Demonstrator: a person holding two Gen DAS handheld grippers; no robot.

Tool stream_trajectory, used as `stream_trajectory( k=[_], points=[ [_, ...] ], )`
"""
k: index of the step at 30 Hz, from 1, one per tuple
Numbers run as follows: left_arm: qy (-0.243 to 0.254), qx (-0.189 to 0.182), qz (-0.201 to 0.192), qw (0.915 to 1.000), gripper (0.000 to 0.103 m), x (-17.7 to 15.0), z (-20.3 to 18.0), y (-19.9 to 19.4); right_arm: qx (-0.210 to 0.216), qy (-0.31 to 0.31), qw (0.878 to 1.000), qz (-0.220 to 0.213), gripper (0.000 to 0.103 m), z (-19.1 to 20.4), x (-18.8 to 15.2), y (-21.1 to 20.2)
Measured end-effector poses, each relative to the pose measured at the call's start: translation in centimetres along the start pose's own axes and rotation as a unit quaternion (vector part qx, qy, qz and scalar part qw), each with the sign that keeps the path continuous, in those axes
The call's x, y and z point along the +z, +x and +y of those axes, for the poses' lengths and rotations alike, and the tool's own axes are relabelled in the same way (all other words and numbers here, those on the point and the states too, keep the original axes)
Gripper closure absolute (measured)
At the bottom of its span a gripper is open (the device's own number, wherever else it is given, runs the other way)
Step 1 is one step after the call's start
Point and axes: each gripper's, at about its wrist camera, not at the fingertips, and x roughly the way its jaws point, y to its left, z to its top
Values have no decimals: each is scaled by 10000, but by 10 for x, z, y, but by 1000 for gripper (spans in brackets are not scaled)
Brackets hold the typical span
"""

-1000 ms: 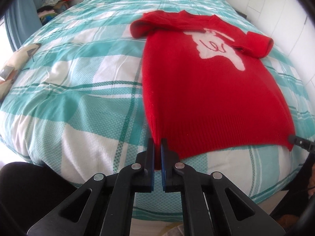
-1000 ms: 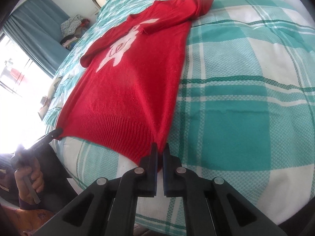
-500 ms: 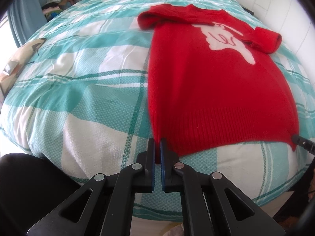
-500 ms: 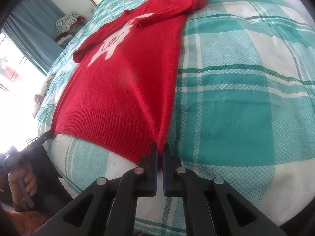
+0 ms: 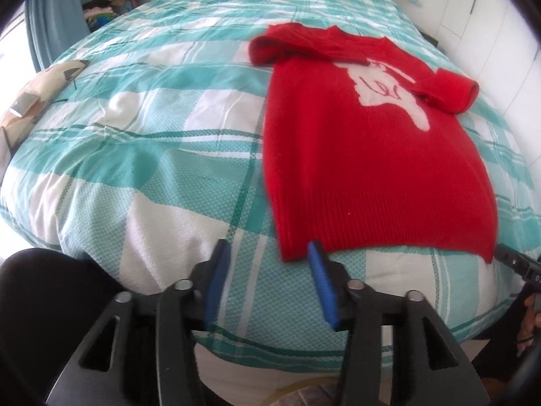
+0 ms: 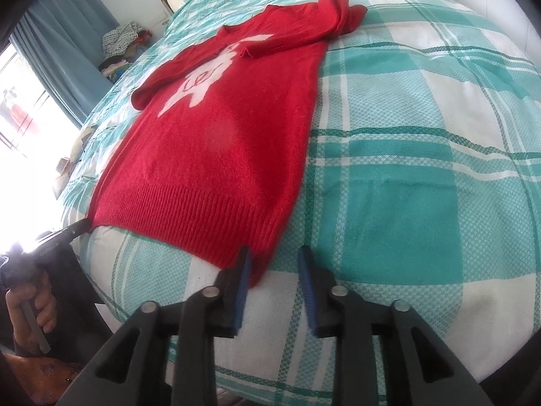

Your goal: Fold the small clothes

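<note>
Sweater point(image 5: 368, 155) lies flat, sleeves folded in; both hand-held grippers point(image 5: 268, 279) point(image 6: 274, 279) gape empty.

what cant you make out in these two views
- Sweater back: it lies face up on the bed, so its underside is hidden in both views.
- White motif: part covered by the folded-in sleeves; the marks on it are too small to read.
- Clothes pile by the curtain: too small and distorted to sort, both views.
- Window, right wrist view: blown out by glare.
- Right hand-held gripper in the left view: cut off by the edge.
</note>
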Motion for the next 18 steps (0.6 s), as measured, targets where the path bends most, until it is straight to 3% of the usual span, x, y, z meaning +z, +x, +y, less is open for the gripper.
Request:
stream_trajectory(
  k=[5, 7, 10, 12, 15, 18],
  points=[
    [-209, -112, -637, 9977, 27, 29, 15, -43, -743, -416, 9956, -399, 56, -9, 23, -42],
    [-268, -244, -919, 9951, 13, 53, 17, -53, -1078, -723, 9889, -724, 55, -9, 50, -64],
    [-274, -331, -1237, 9914, 9, 91, 8, -48, -1509, -1283, 9725, -1225, 48, -1, 98, -79],
    [-293, -439, -1335, 9896, 8, 110, 0, -30, -1654, -1708, 9627, -1294, 44, 11, 130, -66],
    [-462, -536, -1505, 9861, 8, 118, -4, 8, -1304, -2339, 9583, -998, 44, 38, 170, -22],
    [-467, -394, -902, 9941, 11, 117, -4, 37, -1183, -3115, 9402, -704, 44, 70, 188, 37]
  ],
)
